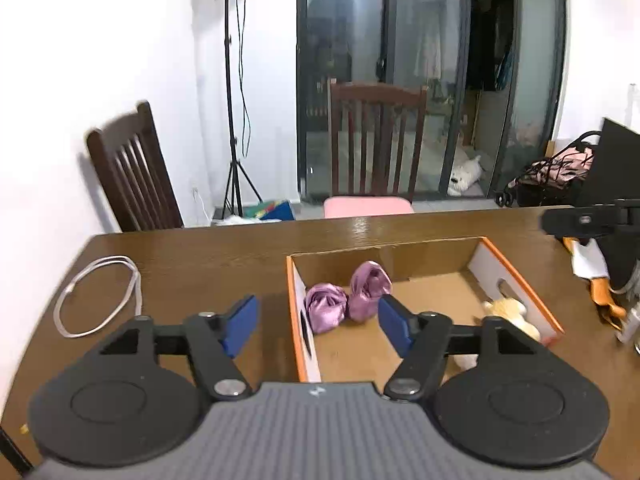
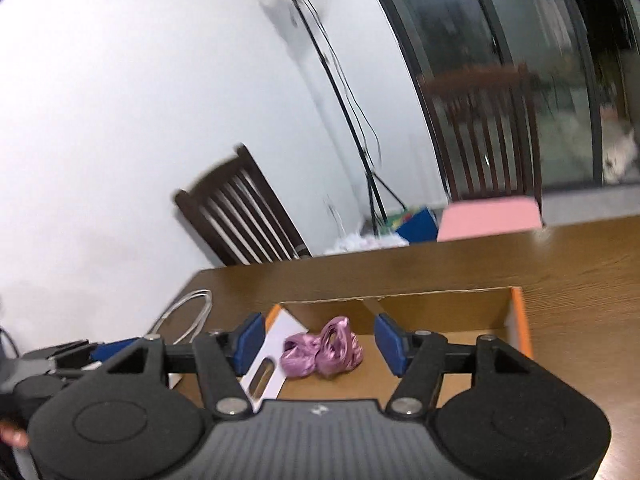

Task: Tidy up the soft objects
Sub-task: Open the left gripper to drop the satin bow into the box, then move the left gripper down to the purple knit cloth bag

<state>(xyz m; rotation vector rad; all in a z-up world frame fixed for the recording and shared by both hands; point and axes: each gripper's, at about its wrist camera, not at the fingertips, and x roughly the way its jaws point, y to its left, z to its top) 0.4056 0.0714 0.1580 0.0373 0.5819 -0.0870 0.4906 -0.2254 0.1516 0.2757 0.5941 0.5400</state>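
Purple satin bundles [image 1: 347, 296] lie in the lower middle of the left wrist view, two rounded twists touching each other inside the cardboard box [image 1: 516, 272], close to its left wall. The pair forms a short row running left to right and slightly away from the camera; the right twist stands more upright than the left. In the right wrist view the same bundles [image 2: 322, 349] sit lower centre and look looser — loops of ribbon rather than tight balls.

Far left in the left wrist view, a white cable [image 1: 100, 296] loops on the desk [image 1: 224, 256]. The left hand-held gripper [image 1: 316, 320] has its blue pads spread apart with nothing between them, straddling the box's left wall. The right hand-held gripper [image 2: 320, 343] is likewise spread and empty, the bundles showing through its gap beyond the pads.

Only the left wrist view shows a cream plush toy [image 1: 510, 312] at the box's right end, partly hidden behind the gripper linkage. At the right edge an orange-and-white object [image 1: 592, 268] is cut off and hard to identify. The right wrist view is motion-blurred.
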